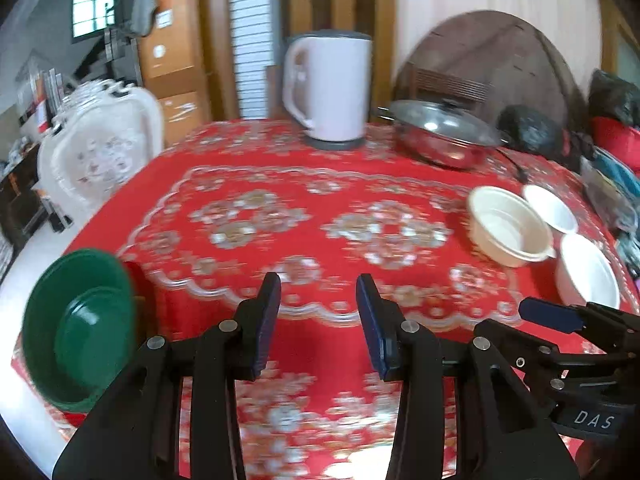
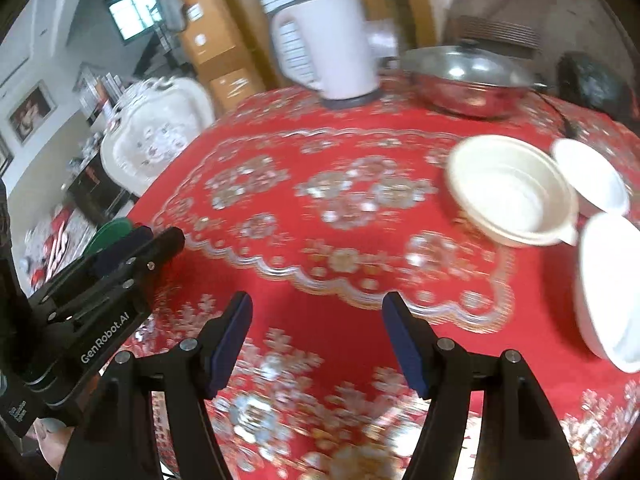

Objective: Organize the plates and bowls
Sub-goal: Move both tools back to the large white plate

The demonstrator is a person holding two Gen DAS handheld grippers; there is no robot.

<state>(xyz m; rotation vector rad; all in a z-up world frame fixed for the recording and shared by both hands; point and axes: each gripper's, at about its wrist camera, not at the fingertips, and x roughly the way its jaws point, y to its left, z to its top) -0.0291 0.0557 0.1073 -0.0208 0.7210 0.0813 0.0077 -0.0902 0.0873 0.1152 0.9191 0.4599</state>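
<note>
Green bowls are nested at the table's left edge, left of my left gripper, which is open and empty over the red tablecloth. A cream bowl and two white bowls sit at the right. My right gripper is open and empty, low over the cloth; the cream bowl and white bowls lie ahead to its right. The green bowls show behind the left gripper.
A white kettle and a lidded steel pan stand at the table's far side. A white plastic chair is beyond the left edge. Dark bags and clutter crowd the far right.
</note>
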